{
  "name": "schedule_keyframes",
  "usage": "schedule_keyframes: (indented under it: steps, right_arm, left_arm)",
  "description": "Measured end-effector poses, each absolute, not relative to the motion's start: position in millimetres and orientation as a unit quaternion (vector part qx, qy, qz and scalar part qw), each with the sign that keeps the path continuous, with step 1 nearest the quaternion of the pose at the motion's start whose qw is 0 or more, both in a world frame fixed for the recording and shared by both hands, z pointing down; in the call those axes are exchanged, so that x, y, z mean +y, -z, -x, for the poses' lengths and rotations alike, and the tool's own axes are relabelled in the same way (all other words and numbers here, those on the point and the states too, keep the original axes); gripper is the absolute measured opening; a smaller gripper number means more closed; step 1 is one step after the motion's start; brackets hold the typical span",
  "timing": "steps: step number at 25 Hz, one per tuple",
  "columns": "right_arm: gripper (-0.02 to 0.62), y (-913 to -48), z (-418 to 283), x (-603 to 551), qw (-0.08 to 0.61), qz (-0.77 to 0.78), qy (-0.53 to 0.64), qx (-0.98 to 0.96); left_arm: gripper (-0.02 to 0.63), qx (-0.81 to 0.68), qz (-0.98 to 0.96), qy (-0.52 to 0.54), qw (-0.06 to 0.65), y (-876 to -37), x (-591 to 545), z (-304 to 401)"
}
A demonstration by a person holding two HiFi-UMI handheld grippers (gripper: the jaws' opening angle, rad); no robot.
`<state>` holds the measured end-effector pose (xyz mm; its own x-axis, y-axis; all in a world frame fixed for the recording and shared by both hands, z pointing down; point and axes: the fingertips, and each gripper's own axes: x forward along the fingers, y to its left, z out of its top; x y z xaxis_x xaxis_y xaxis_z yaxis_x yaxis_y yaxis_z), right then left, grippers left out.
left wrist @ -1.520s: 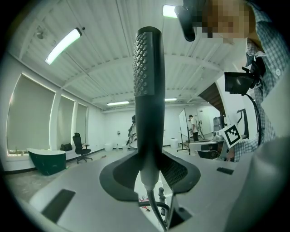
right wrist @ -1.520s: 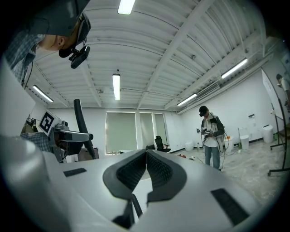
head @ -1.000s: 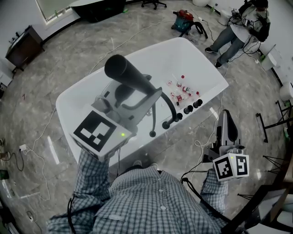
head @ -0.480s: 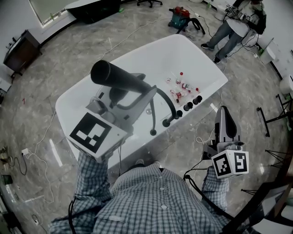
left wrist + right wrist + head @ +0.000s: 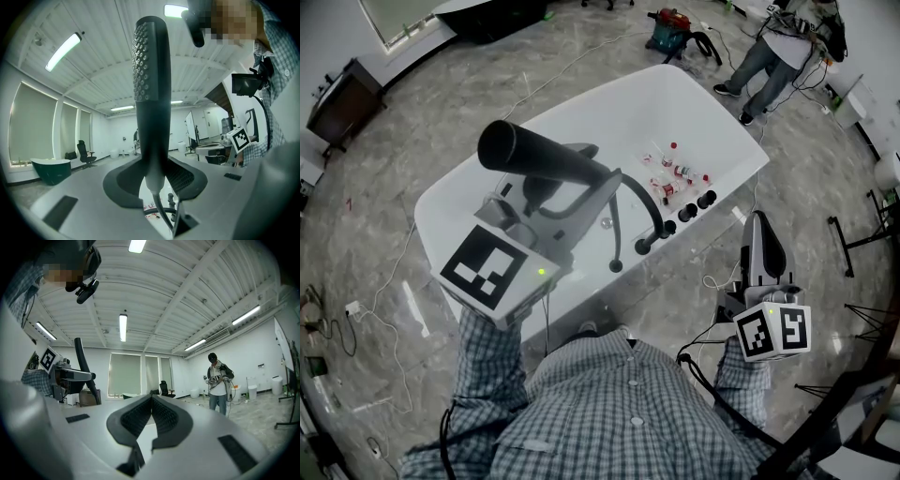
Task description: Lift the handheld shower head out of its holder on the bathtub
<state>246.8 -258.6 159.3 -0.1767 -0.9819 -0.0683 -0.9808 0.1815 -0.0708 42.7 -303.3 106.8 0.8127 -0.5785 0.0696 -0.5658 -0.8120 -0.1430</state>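
Note:
My left gripper (image 5: 598,184) is shut on the black handheld shower head (image 5: 539,155), which it holds up high above the white bathtub (image 5: 487,178). In the left gripper view the shower head (image 5: 150,89) stands upright between the jaws, its nozzle face turned left, and its hose (image 5: 161,213) runs down from its base. The black hose (image 5: 649,208) arcs to the fittings on the tub's near rim. My right gripper (image 5: 761,246) hangs low at the right over the floor, pointing up, shut with nothing in it; its jaws (image 5: 151,416) meet.
Several small bottles (image 5: 670,178) lie in the tub beside black tap knobs (image 5: 694,206) on the rim. A person (image 5: 778,52) stands at the far right, also in the right gripper view (image 5: 216,383). Cables (image 5: 384,309) trail over the marble floor. A dark tub (image 5: 49,169) stands far off.
The left gripper has carried the shower head a little further up and left. The right gripper has stayed nearly where it was.

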Motion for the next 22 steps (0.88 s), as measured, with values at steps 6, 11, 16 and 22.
schedule_keyframes:
  steps: [6, 11, 16, 22]
  right_arm:
    - [0.018, -160.3, -246.2, -258.1, 0.046, 0.641, 0.006, 0.766]
    - [0.018, -161.4, -245.5, -258.8, 0.046, 0.640, 0.008, 0.767]
    - [0.018, -161.8, -244.3, -259.2, 0.044, 0.640, 0.009, 0.767]
    - [0.018, -162.1, -245.5, -259.3, 0.042, 0.640, 0.008, 0.767]
  left_arm:
    - [0.143, 0.299, 0.951, 0.056, 0.058, -106.9, -302.8, -43.0]
    - [0.143, 0.299, 0.951, 0.057, 0.057, -106.8, -303.0, -43.2]
    - [0.143, 0.295, 0.952, 0.058, 0.059, -107.0, -302.7, -44.0]
    - [0.143, 0.294, 0.952, 0.060, 0.057, -108.6, -303.6, -45.4]
